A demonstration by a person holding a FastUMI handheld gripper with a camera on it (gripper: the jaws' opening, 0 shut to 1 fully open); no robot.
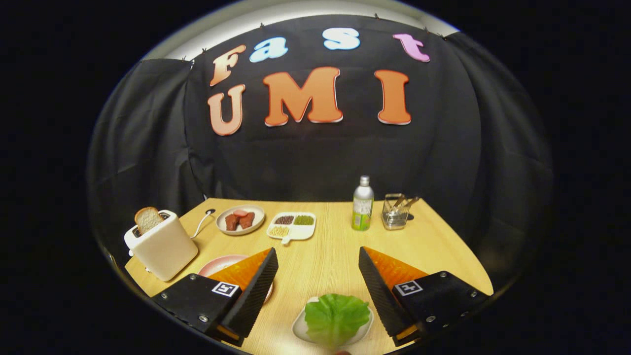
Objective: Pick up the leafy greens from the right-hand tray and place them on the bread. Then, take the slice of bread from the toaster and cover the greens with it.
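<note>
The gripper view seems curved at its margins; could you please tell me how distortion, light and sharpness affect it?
In the gripper view, fisheye distortion bows the table edges; lighting is even and soft on the wood, the cloth wall stays dark; the toaster and bottle look sharp, while the leafy greens between the open gripper jaws are slightly soft.

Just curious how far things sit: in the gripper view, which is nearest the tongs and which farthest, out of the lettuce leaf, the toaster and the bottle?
1. Lettuce leaf, between the open tongs.
2. Toaster, off to the left.
3. Bottle, far side of the table.
</note>
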